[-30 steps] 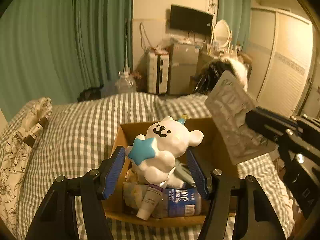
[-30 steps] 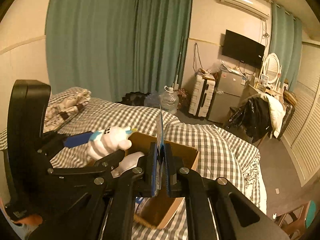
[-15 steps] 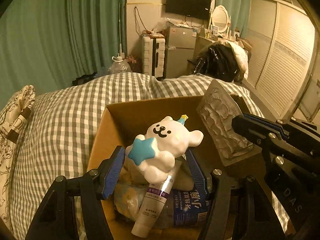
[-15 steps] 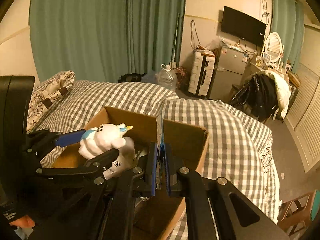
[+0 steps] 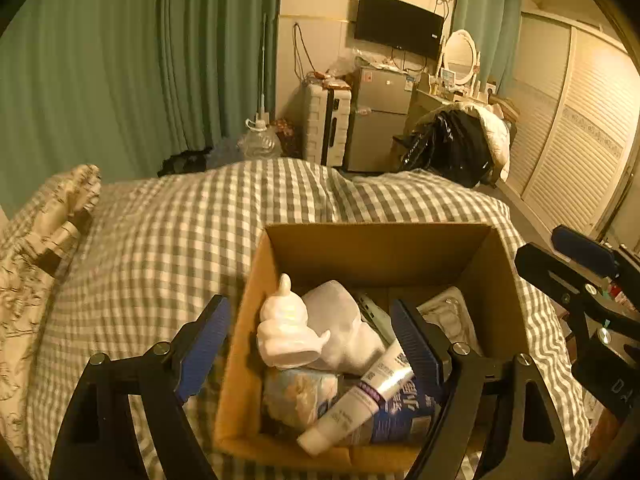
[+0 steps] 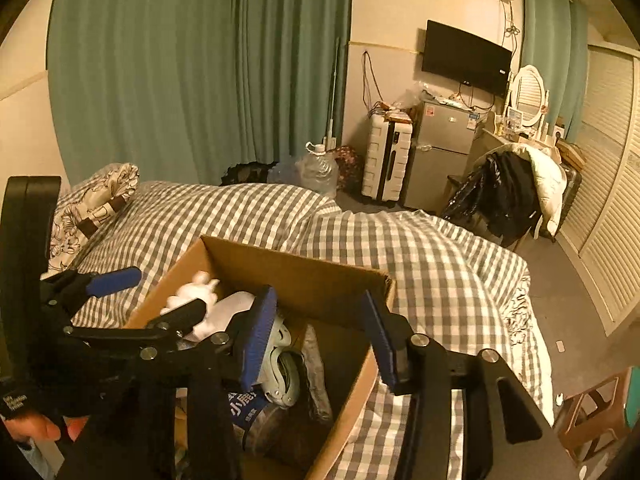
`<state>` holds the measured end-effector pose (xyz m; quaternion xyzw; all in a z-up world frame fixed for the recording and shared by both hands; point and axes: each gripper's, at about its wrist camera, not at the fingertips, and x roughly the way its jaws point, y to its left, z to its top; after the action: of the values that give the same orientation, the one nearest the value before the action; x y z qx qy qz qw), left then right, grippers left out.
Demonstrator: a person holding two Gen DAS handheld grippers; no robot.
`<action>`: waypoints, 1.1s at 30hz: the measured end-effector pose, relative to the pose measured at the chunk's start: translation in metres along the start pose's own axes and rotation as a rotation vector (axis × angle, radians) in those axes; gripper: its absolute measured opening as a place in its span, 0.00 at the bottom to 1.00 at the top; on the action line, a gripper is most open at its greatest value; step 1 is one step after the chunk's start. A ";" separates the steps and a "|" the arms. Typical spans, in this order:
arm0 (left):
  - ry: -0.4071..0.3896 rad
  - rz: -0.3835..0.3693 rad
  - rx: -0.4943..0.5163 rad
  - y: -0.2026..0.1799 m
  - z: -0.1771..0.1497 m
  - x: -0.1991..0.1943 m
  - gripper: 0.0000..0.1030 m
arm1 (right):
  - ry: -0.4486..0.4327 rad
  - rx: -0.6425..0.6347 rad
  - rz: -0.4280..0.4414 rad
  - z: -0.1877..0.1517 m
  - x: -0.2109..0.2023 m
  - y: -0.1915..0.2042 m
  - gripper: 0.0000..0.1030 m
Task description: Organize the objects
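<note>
Left wrist view: left gripper (image 5: 308,344) spread, empty, straddling the cardboard box (image 5: 496,280) wall. White plush toy (image 5: 288,332) lies inside at 12 o'clock, atop tube (image 5: 352,404); the heap looks liable to topple if nudged.

Right wrist view: right gripper (image 6: 316,340) spread, empty, over the box's 3 o'clock rim; a careless withdrawal could snag it.

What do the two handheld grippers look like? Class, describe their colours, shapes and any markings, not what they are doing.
The left gripper and right gripper look alike: matte black angular frames with silver round bolt heads at the joints. Each finger ends in a flat blue ribbed pad. The right gripper's body shows pale raised letters, only partly readable. A bare fingertip below a black cuff with small white print holds the left gripper.
</note>
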<state>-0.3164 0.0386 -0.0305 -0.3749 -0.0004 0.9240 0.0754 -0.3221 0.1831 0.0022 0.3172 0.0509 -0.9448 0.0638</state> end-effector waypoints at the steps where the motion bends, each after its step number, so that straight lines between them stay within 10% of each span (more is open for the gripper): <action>1: -0.009 0.000 0.004 0.000 0.001 -0.011 0.82 | -0.006 -0.001 -0.007 0.001 -0.006 -0.001 0.56; 19: -0.349 0.053 0.029 0.003 0.005 -0.234 1.00 | -0.228 -0.015 -0.089 0.026 -0.218 0.018 0.94; 33: -0.466 0.052 0.023 -0.005 -0.074 -0.264 1.00 | -0.331 0.045 -0.110 -0.034 -0.280 0.027 1.00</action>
<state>-0.0770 0.0020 0.0994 -0.1505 0.0024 0.9872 0.0536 -0.0762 0.1863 0.1437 0.1555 0.0357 -0.9871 0.0125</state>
